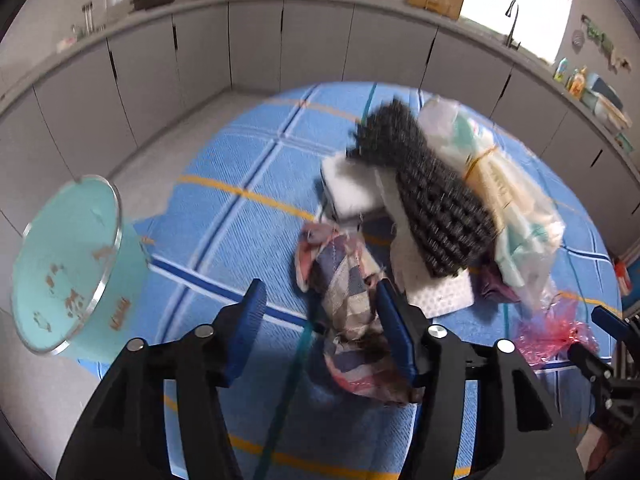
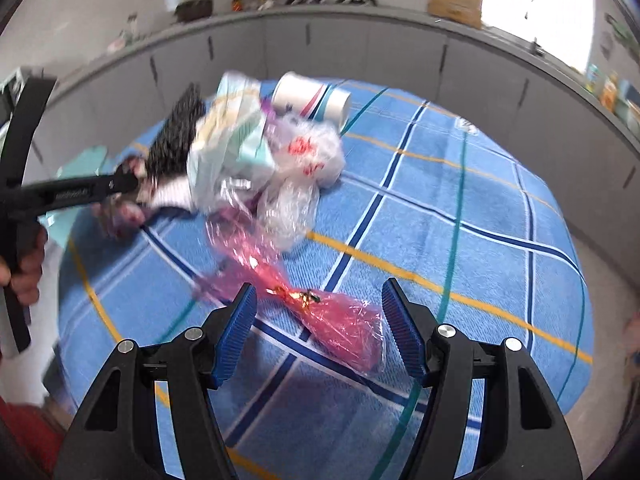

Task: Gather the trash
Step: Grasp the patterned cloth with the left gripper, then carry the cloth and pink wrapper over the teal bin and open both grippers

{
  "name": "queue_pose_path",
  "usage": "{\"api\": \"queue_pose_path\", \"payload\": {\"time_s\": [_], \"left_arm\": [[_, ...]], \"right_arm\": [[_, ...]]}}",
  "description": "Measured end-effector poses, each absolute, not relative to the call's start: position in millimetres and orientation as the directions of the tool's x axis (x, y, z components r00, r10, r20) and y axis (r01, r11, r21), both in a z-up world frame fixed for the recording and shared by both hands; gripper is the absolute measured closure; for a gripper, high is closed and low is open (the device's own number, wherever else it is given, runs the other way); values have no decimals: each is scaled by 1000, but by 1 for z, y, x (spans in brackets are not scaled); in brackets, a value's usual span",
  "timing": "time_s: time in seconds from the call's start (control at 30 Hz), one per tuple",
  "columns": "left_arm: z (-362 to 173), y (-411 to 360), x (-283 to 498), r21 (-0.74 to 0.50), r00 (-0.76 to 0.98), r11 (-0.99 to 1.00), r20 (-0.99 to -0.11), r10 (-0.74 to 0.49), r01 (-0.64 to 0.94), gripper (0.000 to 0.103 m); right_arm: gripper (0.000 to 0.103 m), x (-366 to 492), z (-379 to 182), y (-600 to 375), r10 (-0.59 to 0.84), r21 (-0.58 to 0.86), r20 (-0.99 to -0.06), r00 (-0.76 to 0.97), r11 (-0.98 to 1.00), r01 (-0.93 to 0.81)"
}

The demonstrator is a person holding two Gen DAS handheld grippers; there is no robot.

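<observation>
Trash lies heaped on a round worktop [image 1: 224, 200] covered in a blue checked cloth, and we list it from left to right. At the far left, a mint-green bin [image 1: 68, 264] stands off the worktop edge, tilted with its mouth toward us. Our left tool [image 1: 320, 300] hangs open over the cloth; a crumpled plaid wrapper [image 1: 348, 280] lies between its blue pads, touching the right-hand pad, and no pad presses on it. Just beyond the wrapper sit a white block [image 1: 352, 188] and a black bristle brush [image 1: 432, 200] that leans across the pile. To the right of the brush rests a clear bag of pale packets [image 1: 516, 208]. In the right wrist view, crumpled clear plastic with red print [image 2: 308, 152] lies beside that bag, and a white tub [image 2: 308, 96] lies on its side behind it. Nearest us on the right, pink cellophane [image 2: 328, 316] tied with a gold twist lies flat on the cloth between the spread pads of our right tool [image 2: 320, 312], which is open and not touching it.
</observation>
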State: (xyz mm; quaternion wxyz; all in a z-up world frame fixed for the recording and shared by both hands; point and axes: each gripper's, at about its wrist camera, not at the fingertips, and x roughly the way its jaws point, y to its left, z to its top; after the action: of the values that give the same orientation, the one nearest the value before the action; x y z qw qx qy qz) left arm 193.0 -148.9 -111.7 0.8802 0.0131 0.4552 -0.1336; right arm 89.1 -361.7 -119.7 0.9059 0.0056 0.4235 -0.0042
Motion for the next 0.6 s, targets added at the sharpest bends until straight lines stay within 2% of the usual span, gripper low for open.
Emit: {"api": "queue_pose_path", "payload": {"time_s": [0.13, 0.2, 0.23, 0.33, 0.37, 0.47, 0.6], "left_arm": [[-122, -153, 194, -76, 546, 968, -814, -198, 237, 49], [-124, -156, 194, -72, 545, 967, -815, -198, 244, 58], [-125, -157, 194, -74, 541, 965, -816, -203, 250, 69], [-127, -158, 194, -93, 532, 956, -814, -233, 277, 88], [-126, -157, 194, -99, 530, 953, -812, -244, 287, 92], [-121, -151, 189, -101, 538, 949, -803, -255, 299, 96], [-108, -134, 177, -83, 574, 946, -777, -258, 313, 96]], "right_arm": [[39, 98, -134, -357, -15, -67, -801, 599, 996, -65], [48, 102, -138, -357, -30, -93, -810, 585, 993, -78], [57, 103, -140, -357, -35, -101, -815, 578, 992, -82], [62, 102, -142, -358, -12, -72, -814, 580, 994, -81], [64, 101, -142, -358, -7, -65, -814, 581, 995, -80], [66, 97, -136, -355, 14, -36, -809, 588, 997, -73], [66, 85, -115, -349, 74, 35, -781, 621, 997, -75]]}}
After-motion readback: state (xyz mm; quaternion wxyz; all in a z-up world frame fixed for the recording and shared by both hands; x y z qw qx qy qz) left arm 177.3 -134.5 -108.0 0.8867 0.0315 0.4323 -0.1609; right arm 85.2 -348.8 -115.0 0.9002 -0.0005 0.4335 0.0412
